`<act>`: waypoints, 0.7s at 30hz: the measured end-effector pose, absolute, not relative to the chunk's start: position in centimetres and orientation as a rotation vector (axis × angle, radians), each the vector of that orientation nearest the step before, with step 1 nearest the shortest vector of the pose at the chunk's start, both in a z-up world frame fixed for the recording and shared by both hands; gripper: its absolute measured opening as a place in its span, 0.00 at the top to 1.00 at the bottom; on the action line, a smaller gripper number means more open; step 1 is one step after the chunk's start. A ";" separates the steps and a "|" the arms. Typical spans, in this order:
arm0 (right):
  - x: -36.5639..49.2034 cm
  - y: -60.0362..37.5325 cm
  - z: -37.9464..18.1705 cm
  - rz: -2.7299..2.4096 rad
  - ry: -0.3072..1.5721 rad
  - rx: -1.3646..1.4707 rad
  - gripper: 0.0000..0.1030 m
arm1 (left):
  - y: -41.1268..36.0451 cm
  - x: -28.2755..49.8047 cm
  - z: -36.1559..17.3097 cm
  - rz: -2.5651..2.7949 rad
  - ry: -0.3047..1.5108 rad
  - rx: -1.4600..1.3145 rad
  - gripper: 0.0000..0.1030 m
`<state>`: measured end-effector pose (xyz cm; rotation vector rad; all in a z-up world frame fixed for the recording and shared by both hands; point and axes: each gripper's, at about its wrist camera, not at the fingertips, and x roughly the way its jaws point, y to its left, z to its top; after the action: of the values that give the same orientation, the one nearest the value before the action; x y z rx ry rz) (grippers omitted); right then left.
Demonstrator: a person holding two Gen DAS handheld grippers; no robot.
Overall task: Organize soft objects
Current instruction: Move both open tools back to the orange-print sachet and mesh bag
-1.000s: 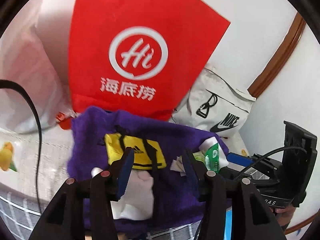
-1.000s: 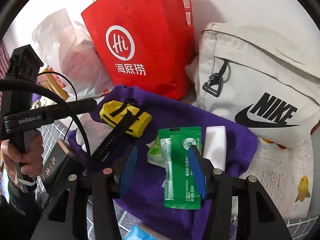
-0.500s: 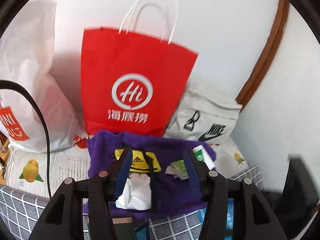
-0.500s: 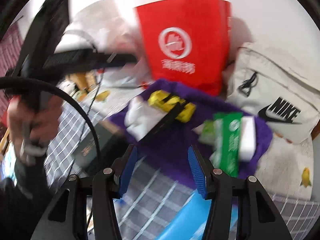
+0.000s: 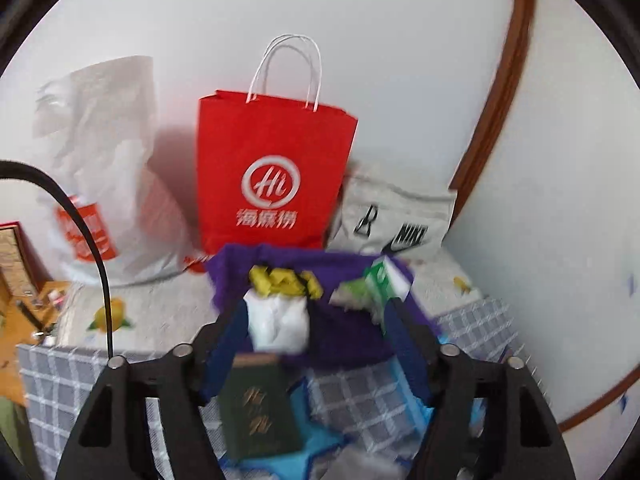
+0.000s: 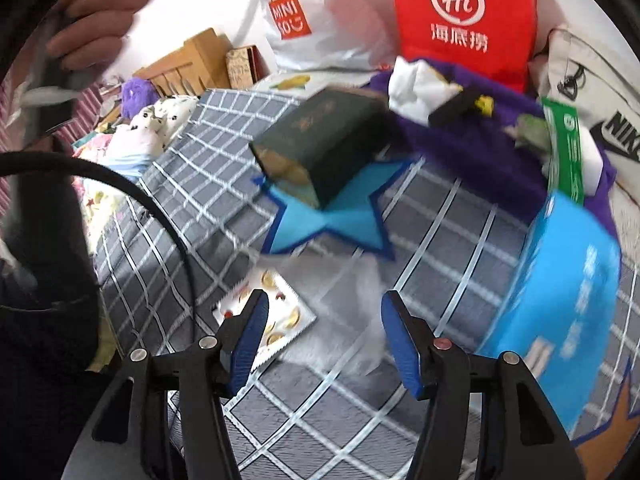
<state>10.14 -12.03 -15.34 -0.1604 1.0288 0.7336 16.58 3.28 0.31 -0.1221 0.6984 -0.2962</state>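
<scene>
A purple towel [image 5: 352,336] lies on the bed before a red paper bag [image 5: 272,176]. On it are a yellow pouch [image 5: 284,280], a crumpled white cloth [image 5: 280,320] and a green packet [image 5: 380,280]. My left gripper [image 5: 316,340] hangs back above them, its jaws opening, with nothing between them. In the right wrist view my right gripper [image 6: 324,312] is over the grey plaid sheet [image 6: 440,232], its jaws opening too and holding nothing. A blurred pale fluffy patch [image 6: 348,292] and a foil packet [image 6: 276,320] lie under its tips. The purple towel [image 6: 460,144] is far ahead.
A dark green box [image 6: 324,140] rests on a blue felt star [image 6: 336,224]. A blue pack [image 6: 560,304] lies at the right. White plastic bag [image 6: 320,20], grey Nike bag [image 6: 592,92], spotted plush [image 6: 160,120] and wooden block [image 6: 188,60] ring the bed. A hand [image 6: 100,4] shows top left.
Both grippers have pulled back from the purple towel and their jaws have widened. The left one rose; the right one swung out over the plaid sheet.
</scene>
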 end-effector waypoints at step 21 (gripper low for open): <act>6.7 -12.9 -19.4 0.626 1.008 -0.077 0.92 | 6.5 3.9 -14.2 -0.200 0.982 -0.200 0.32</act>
<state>6.69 -12.86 -19.41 -0.0767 1.0082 0.6262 3.95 6.48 -14.16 -0.2004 0.9817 -0.2000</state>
